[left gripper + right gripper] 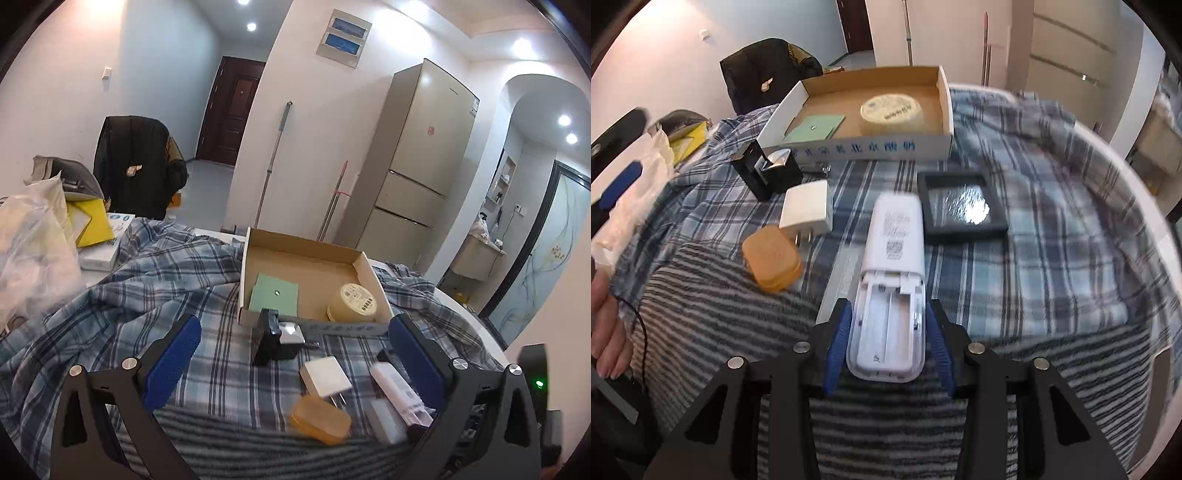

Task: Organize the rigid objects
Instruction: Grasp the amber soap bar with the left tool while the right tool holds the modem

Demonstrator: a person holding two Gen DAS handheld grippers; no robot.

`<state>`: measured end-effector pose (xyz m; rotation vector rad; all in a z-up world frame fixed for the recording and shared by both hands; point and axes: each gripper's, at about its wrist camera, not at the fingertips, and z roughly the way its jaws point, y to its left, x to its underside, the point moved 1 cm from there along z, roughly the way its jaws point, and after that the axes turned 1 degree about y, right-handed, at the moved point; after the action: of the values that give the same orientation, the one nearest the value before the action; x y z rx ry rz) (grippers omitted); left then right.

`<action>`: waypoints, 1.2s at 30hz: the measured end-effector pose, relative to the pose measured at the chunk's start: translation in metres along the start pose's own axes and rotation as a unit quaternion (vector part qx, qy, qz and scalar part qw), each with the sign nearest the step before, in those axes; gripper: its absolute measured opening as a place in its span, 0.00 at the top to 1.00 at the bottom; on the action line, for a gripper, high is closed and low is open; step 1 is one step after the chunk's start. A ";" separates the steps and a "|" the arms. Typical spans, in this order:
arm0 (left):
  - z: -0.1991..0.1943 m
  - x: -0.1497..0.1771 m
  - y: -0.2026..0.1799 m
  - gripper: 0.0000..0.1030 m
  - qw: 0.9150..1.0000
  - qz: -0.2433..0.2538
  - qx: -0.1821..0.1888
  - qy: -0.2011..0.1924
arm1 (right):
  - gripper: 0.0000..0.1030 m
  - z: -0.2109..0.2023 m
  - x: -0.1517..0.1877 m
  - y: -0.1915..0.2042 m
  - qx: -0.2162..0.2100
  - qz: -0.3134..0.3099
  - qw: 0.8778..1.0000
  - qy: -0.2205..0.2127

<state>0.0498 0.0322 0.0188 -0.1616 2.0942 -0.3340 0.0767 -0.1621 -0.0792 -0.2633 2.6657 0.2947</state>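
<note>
My right gripper (888,325) is shut on a white plastic device (894,266) with its open battery bay towards me, held just above the cloth; it also shows in the left wrist view (400,391). My left gripper (295,336) is open and empty over the cloth. A shallow cardboard box (871,147) holds a green card (814,128) and a round yellow tin (892,110). In front of it lie a black clip-like object (768,170), a white charger (807,208), an orange case (772,258) and a black frame (962,206).
A plaid cloth (1052,229) covers the round table, with a striped cloth (713,310) nearer me. Plastic bags (33,251) and boxes (103,240) stand at the left. A black chair (136,166) and a fridge (421,158) stand behind.
</note>
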 end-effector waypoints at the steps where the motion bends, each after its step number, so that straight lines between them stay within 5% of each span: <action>1: -0.003 0.001 -0.001 0.00 1.000 0.003 0.000 -0.004 | 0.55 0.000 -0.001 -0.001 -0.007 0.005 1.000 -0.003; 5: -0.003 0.007 -0.004 0.00 1.000 0.015 -0.020 0.004 | 0.43 0.004 -0.013 -0.005 -0.010 0.028 0.999 -0.022; 11: 0.000 0.014 -0.008 0.00 0.999 0.019 -0.016 0.021 | 0.43 0.022 -0.031 -0.015 -0.023 0.065 0.997 -0.025; 12: 0.001 0.016 -0.009 0.00 0.999 0.023 -0.017 0.027 | 0.44 0.026 -0.031 -0.015 -0.017 0.067 0.997 -0.020; 14: 0.004 0.021 -0.010 0.00 0.998 0.035 -0.014 0.046 | 0.63 0.036 -0.030 -0.014 -0.036 0.058 0.998 -0.003; 20: 0.015 0.043 -0.015 0.00 0.991 0.079 -0.022 0.102 | 0.63 0.013 -0.020 -0.008 0.001 0.019 0.999 -0.039; 27: 0.028 0.060 -0.037 0.00 0.983 0.113 0.002 0.145 | 0.63 -0.009 0.001 -0.039 -0.016 0.065 0.997 -0.048; 30: 0.048 0.061 -0.042 0.00 0.963 0.137 0.067 0.220 | 0.63 -0.008 0.010 -0.049 -0.017 0.078 0.996 -0.037; 36: 0.071 0.056 -0.038 0.00 0.946 0.187 0.092 0.247 | 0.63 -0.004 0.023 -0.054 0.012 0.060 0.998 -0.015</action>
<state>0.0805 -0.0303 -0.0507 0.4741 2.5068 -0.3617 0.0672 -0.2182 -0.0953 -0.0918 2.6577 0.3021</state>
